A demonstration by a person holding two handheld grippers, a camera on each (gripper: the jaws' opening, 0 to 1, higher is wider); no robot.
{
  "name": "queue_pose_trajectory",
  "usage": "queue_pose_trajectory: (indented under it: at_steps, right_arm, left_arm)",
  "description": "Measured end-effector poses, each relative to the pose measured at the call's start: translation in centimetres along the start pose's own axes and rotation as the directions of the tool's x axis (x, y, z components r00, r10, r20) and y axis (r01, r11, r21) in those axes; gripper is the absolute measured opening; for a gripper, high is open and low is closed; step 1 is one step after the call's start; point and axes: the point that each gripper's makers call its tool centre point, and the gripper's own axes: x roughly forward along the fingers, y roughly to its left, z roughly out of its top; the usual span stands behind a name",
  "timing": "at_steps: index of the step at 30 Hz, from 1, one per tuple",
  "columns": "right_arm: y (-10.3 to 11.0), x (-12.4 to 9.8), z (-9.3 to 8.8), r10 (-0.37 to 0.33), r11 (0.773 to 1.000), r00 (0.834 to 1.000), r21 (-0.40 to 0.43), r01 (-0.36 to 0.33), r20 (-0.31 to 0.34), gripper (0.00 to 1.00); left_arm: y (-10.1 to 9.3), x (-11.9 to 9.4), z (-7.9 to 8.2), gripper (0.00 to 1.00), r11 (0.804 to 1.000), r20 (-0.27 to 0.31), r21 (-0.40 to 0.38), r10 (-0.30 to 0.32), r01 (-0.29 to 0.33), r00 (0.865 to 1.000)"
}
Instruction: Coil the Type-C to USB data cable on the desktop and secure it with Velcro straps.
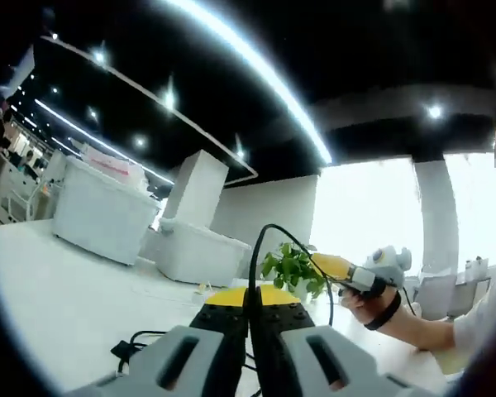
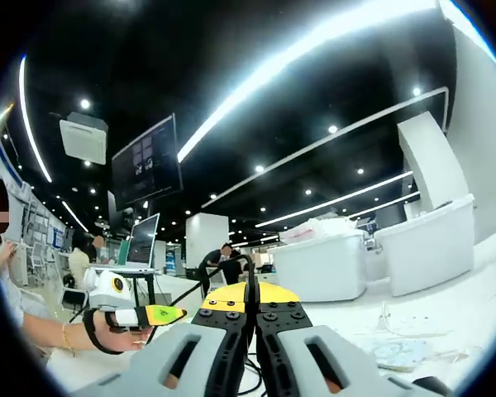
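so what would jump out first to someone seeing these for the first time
Probably the black cable, pinched in the shut left gripper low in the left gripper view and arching up and right toward the other gripper held in a hand. Behind it stands a small green plant on the white desktop. In the right gripper view, the right gripper is also shut on the cable, under bright ceiling light strips.

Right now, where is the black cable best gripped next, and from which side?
Probably the loose bundle lying on the desk, from above: it lies low and flat, while the arched span is already pinched in the shut left tongs.
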Motion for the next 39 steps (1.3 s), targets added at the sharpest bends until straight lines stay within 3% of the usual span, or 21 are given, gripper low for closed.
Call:
queue_pose_trajectory:
  at_steps: [3,7,12,14,16,19,21,29,33,34,36,39]
  right_arm:
    - [0.5,0.1,-1.1,0.014,0.998,1.0,0.056,-0.013,-0.018,0.01]
    - [1.4,0.4,-2.7,0.042,0.994,0.998,0.105,-0.036,-0.056,0.02]
    - [3.7,0.6,-4.1,0.1,0.98,0.992,0.181,-0.084,-0.081,0.03]
    - [4.7,0.7,-5.0,0.127,0.981,0.986,0.164,-0.108,-0.11,0.03]
    - [5.9,0.9,-5.6,0.16,0.984,0.979,0.094,-0.148,-0.126,0.04]
    - [6.6,1.0,-5.9,0.168,0.985,0.976,0.055,-0.161,-0.137,0.12]
    - [6.6,1.0,-5.7,0.171,0.985,0.976,0.054,-0.165,-0.136,0.18]
    - [5.2,1.4,-3.1,0.14,0.99,0.986,-0.017,-0.142,-0.091,0.2]
    - [4.8,1.5,-4.2,0.122,0.987,0.981,-0.086,-0.137,-0.152,0.2]
    - [4.7,1.6,-4.7,0.11,0.987,0.979,-0.097,-0.129,-0.173,0.19]
    - [4.6,1.7,-5.1,0.091,0.987,0.98,-0.118,-0.113,-0.175,0.04]
    - [4.5,1.9,-4.0,0.072,0.984,0.985,-0.153,-0.095,-0.155,0.03]
  left_arm:
    - [0.1,0.0,0.0,0.05,0.999,0.01,-0.039,-0.012,0.012,1.0]
    - [0.6,-0.4,1.2,0.05,0.999,0.046,-0.04,0.003,-0.001,0.999]
    - [1.0,-1.6,4.9,0.04,0.999,0.167,-0.05,0.015,-0.006,0.986]
    - [0.7,-1.9,6.0,0.04,0.999,0.201,-0.047,0.003,0.007,0.98]
    - [0.1,-2.3,7.1,0.04,0.999,0.236,-0.043,-0.022,0.033,0.971]
    - [-0.7,-2.6,7.9,0.04,0.998,0.255,-0.009,-0.056,0.061,0.965]
    - [-1.2,-2.6,8.1,0.04,0.998,0.255,0.01,-0.068,0.067,0.965]
    - [-3.3,-2.1,7.3,0.04,0.989,0.216,0.038,-0.145,0.14,0.966]
    - [-4.2,-2.1,7.3,0.04,0.983,0.216,0.033,-0.186,0.183,0.959]
    - [-4.3,-2.1,7.3,0.04,0.982,0.217,0.033,-0.191,0.188,0.957]
    - [-4.6,-2.1,7.2,0.04,0.98,0.213,0.035,-0.2,0.197,0.956]
    - [-4.2,-1.9,7.0,0.05,0.984,0.209,0.057,-0.179,0.171,0.961]
